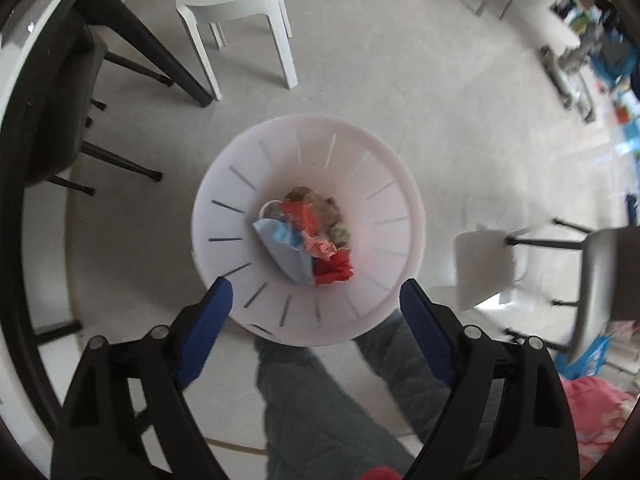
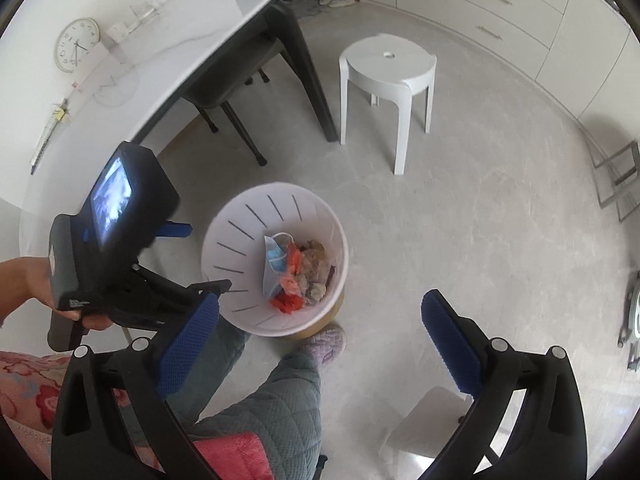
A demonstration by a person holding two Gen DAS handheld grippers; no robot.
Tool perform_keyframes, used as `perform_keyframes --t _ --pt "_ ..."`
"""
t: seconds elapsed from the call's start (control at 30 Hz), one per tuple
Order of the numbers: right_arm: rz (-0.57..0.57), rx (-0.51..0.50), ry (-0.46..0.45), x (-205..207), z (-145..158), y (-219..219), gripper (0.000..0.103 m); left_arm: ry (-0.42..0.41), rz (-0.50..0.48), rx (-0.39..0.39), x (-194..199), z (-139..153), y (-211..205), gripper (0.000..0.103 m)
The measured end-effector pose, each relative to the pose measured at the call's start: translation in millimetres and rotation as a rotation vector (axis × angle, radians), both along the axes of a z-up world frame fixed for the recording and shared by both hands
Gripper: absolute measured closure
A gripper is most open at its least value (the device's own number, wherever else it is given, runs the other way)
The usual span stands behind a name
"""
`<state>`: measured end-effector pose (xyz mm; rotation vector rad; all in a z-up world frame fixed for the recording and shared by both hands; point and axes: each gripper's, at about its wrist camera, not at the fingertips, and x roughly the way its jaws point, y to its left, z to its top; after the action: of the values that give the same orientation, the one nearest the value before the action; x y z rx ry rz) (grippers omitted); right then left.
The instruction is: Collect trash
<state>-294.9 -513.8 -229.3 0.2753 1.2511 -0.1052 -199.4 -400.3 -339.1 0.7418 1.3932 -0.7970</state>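
A white slotted trash bin (image 1: 224, 216) stands on the floor and holds a pile of trash (image 1: 308, 236): a blue face mask, red and pink crumpled pieces and brownish scraps. My left gripper (image 1: 316, 292) is open and empty, right above the bin's near rim. In the right wrist view the bin (image 2: 228, 248) and its trash (image 2: 298, 272) sit left of centre. My right gripper (image 2: 320, 312) is open and empty, above the floor to the right of the bin. The left gripper's body (image 2: 120, 248) shows there, held in a hand beside the bin.
A white plastic stool (image 2: 386, 68) stands beyond the bin. A white-topped table (image 2: 132, 60) with dark legs and a dark chair (image 1: 60, 92) are to the left. The person's legs (image 2: 256, 412) and slipper (image 2: 326, 340) are just before the bin. A grey chair (image 1: 604, 272) is at the right.
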Motion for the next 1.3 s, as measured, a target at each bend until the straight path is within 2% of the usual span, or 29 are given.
perform_keyframes --t 0.1,0.2,0.3,0.37,0.43,0.53,0.6,0.73,0.9,1.1,1.3 --pt "-0.001 -0.002 0.002 1.9 0.3 -1.4 0.002 -0.019 0.006 -0.029 -0.5 17.8 3.1 0.021" --pt "0.005 -0.012 -0.021 6.6 10.0 -1.5 0.002 -0.050 0.057 -0.076 12.2 48.9 10.5 0.016" --pt "0.024 -0.027 -0.061 16.1 27.0 2.1 0.002 -0.113 0.137 -0.142 26.6 98.1 29.6 0.014" --pt "0.043 -0.034 -0.091 25.8 39.2 6.3 0.002 -0.175 0.206 -0.185 39.2 138.4 51.4 0.008" --pt "0.084 -0.041 -0.135 43.2 54.5 16.9 0.002 -0.256 0.302 -0.226 54.2 180.3 81.8 0.008" --pt "0.149 -0.047 -0.201 71.7 76.3 38.2 0.002 -0.348 0.436 -0.251 73.3 222.2 123.0 0.008" --pt "0.197 -0.042 -0.249 93.4 89.8 56.9 0.002 -0.419 0.559 -0.255 87.4 248.4 157.2 0.008" --pt "0.282 -0.053 -0.326 140.8 114.4 101.8 0.002 -0.522 0.747 -0.247 108.6 285.0 210.2 0.008" --pt "0.386 -0.053 -0.407 194.0 154.3 165.6 0.002 -0.622 0.883 -0.261 127.8 323.8 255.6 0.008" --pt "0.446 -0.059 -0.504 240.1 223.9 220.5 0.002 -0.679 0.963 -0.289 163.4 357.8 293.1 0.008" --pt "0.479 -0.103 -0.610 269.1 291.5 253.7 0.002 -0.794 1.006 -0.295 192.3 397.8 321.0 0.008"
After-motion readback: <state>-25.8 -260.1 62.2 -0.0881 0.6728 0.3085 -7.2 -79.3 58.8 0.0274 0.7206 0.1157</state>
